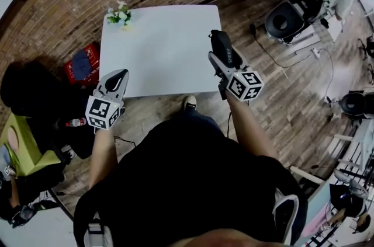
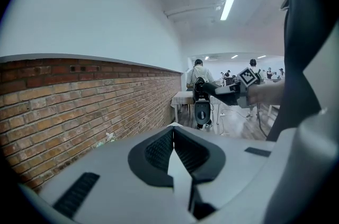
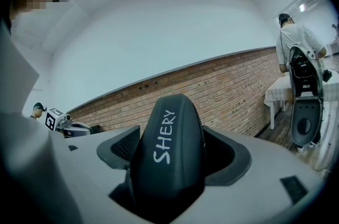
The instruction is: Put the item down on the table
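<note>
1. Where the table's (image 1: 158, 47) near left corner lies, the left hand-held gripper (image 1: 121, 75) is seen just beside it, its jaws pressed together with nothing between them.
2. On the table only a small bunch of flowers (image 1: 120, 15) is found, at the far left corner. The task is therefore judged to be not yet done: the item has been brought to the table, but lowering and release remain.
3. Over the table's right edge the right hand-held gripper (image 1: 224, 56) is held, its jaws spread wide and clamped on the item (image 3: 168, 154), a dark rounded case with white lettering.
4. The item is gripped on both flanks and juts out past the jaw tips toward the table's far side. Whether it touches the tabletop cannot be told.
</note>
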{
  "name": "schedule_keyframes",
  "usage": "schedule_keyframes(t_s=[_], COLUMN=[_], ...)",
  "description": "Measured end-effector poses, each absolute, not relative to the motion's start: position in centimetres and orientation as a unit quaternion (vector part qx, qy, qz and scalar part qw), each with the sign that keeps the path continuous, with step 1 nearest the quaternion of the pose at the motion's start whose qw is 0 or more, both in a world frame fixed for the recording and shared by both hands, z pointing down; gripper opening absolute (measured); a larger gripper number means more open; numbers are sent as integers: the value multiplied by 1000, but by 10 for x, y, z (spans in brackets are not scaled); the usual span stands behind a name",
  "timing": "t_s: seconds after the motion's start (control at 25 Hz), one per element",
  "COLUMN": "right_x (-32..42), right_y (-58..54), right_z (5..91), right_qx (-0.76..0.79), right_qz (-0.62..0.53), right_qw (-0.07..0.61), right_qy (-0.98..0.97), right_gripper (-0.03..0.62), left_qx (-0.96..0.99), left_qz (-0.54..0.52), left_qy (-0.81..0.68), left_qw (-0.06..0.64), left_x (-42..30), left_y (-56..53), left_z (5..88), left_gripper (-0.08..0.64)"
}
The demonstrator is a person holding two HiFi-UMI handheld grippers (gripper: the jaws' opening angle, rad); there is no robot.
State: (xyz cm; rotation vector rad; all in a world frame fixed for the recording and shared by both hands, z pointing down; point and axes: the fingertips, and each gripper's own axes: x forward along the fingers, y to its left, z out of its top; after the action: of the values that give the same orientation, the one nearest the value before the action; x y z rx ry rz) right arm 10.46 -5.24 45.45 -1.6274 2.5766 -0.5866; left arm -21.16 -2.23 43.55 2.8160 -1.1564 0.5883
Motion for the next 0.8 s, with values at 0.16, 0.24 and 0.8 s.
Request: schedule_keyframes(t_s=[0.16, 0.24, 0.8], right_x=[113, 116, 129], right_y=[-61, -67, -101], right_z=[460, 464, 474], right_qx=[-527, -526, -518], right_qz=[-193, -195, -204], right_qw=[17, 14, 12], right_qy=[828, 828, 831], right_gripper=[380, 380, 379], left_qx=[909, 909, 906], left_qz=[190, 187, 187], left_qy=[-371, -372, -377], left_qw=[23, 24, 35], left_x=[-203, -199, -184], left_y=[-32, -38, -71], left_z=[438, 439, 451], left_gripper=[11, 11, 11])
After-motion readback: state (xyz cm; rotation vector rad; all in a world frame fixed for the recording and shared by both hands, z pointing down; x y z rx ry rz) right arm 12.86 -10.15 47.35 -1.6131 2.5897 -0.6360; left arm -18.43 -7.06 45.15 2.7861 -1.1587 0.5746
